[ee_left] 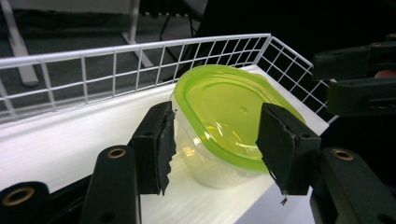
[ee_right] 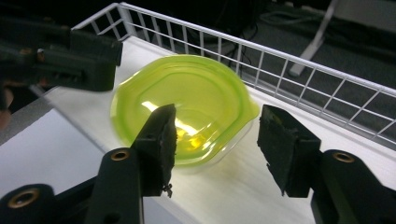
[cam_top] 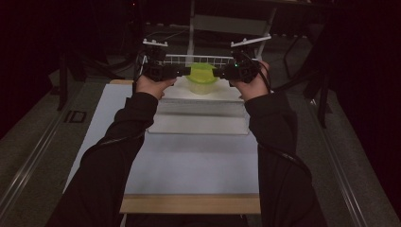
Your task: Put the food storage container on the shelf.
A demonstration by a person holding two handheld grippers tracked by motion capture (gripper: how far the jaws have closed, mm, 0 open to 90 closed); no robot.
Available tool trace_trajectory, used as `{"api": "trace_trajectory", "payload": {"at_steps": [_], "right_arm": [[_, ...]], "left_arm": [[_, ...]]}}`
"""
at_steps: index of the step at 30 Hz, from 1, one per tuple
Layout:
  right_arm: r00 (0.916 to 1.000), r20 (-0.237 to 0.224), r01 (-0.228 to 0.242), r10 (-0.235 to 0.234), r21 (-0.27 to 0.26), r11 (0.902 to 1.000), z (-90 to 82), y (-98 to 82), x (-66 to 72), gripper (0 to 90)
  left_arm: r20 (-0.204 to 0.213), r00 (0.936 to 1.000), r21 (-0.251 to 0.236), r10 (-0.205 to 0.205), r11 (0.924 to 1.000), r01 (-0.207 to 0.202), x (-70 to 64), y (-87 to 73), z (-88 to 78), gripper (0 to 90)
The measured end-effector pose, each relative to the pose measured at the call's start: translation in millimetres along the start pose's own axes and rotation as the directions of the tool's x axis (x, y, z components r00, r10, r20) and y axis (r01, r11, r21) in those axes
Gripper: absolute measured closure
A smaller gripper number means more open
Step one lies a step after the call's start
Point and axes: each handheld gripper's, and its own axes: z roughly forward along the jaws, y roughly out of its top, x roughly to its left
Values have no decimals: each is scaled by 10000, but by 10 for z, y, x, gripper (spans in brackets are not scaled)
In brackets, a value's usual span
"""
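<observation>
- Near edge first: bare desk [cam_top: 189, 165] under both sleeves, nothing there to snag; low risk apart from trailing cables dragging across the surface.
- Left gripper [ee_left: 215, 140] part-open, jaws astride the near corner of the container [ee_left: 219, 135], pads clear of it with a visible gap on each side; nothing gripped. Closing from here risks catching only the thin lid lip, flexing it and popping the green lid [ee_left: 229, 107] off.
- Right gripper [ee_right: 217, 144] likewise half-spread, jaws not pressing; its left pad overlapping the lid rim in the right gripper view, contact hard to judge. A sideways nudge could skid the light tub along the smooth white shelf [ee_right: 243, 186].
- Container resting on the raised white shelf at the far side of the desk, between the 2 grippers, just in front of the wire rail [ee_left: 140, 60].
- With 2 tools converging from opposite sides [cam_top: 201, 71], uneven squeeze likely to tilt or twist the tub; soft clear walls may buckle.
- Farthest hazard: wire rail close behind, so a push forward could jam the tub against it or catch a jaw tip in the mesh.
</observation>
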Motion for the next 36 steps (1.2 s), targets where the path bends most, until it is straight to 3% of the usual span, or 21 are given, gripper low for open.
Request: {"api": "trace_trajectory", "payload": {"at_steps": [4,7,8,9,10,12,13,14,16,17,18,19,20,25,33,36], "right_arm": [[9994,-297,161,-168,-236,9996,-104,-166,94,461],[9984,-282,476,-486,-376,9982,-131,-312,184,605],[9979,-280,569,-580,-395,9976,-134,-349,203,711],[9979,-280,569,-580,-395,9976,-134,-349,203,711],[9969,-391,675,-687,-319,9972,-114,-467,243,848],[9972,-475,557,-571,-296,9980,-72,-549,257,896],[9975,-458,533,-544,-249,9983,-36,-581,264,898],[9971,-423,623,-629,-152,9979,6,-608,270,898],[9978,-341,571,-577,-178,9982,86,-641,285,898],[9980,-318,541,-547,-183,9984,110,-643,284,898],[9985,-293,449,-457,-245,9987,140,-642,278,898],[9990,-242,360,-365,-241,9991,169,-636,268,898],[9992,-223,330,-335,-185,9993,196,-628,258,898],[10000,-86,-43,41,-178,9998,300,-588,187,894],[9991,259,-336,340,-157,9993,383,-586,114,860],[9992,155,-367,371,-254,9990,349,-642,122,817]], "left_arm": [[192,9997,-380,175,9991,-168,2,-39,-174,412],[647,9973,-919,344,9954,-284,-4,-122,-321,363],[909,9950,-1170,413,9927,-305,-8,-178,-371,332],[909,9950,-1170,413,9927,-305,-8,-178,-371,294],[1349,9868,-1454,891,9870,-692,-20,-316,-440,205],[1463,9814,-1849,1246,9780,-966,-35,-476,-490,163],[1463,9814,-1849,1246,9780,-966,-35,-476,-490,144],[1498,9779,-2226,1459,9686,-1104,-56,-642,-536,135],[1382,9748,-2405,1751,9607,-1384,-79,-800,-583,124],[1382,9748,-2405,1751,9607,-1384,-79,-800,-583,111],[1313,9742,-2414,1836,9590,-1482,-96,-950,-615,94],[1313,9742,-2414,1836,9590,-1482,-96,-950,-615,74],[1316,9727,-2372,1909,9588,-1561,-105,-1091,-636,58],[1473,9679,-2022,2039,9641,-1723,-116,-1357,-643,46],[1895,9649,-1733,1816,9735,-1492,-151,-1601,-601,46],[1880,9620,-1691,1981,9714,-1670,-167,-1649,-595,46]]}}
